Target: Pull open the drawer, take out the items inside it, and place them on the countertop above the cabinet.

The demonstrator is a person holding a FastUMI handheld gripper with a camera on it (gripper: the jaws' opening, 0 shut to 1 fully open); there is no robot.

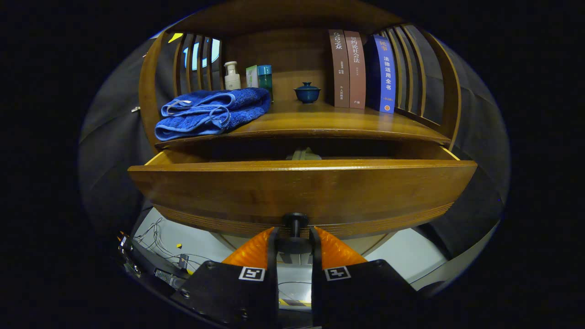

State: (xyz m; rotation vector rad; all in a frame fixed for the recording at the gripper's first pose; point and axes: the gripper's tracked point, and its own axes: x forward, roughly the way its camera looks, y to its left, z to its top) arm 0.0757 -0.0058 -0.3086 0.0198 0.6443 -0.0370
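The tongs (295,235) are clenched on the dark knob (295,221) of the stiff, heavy-looking wooden drawer (301,192) (already partly open), the sound place to pull.

The drawer (301,187) stands pulled out below the countertop (320,122), its knob (295,220) between the gripper (295,235) fingers — towel (212,112) left, lidded cup (307,92) centre, books (361,68) right, a partly hidden item (304,154) inside.

The gripper (295,237) sits level just below the drawer front (301,189), its two fingers closed on the drawer knob (295,222).
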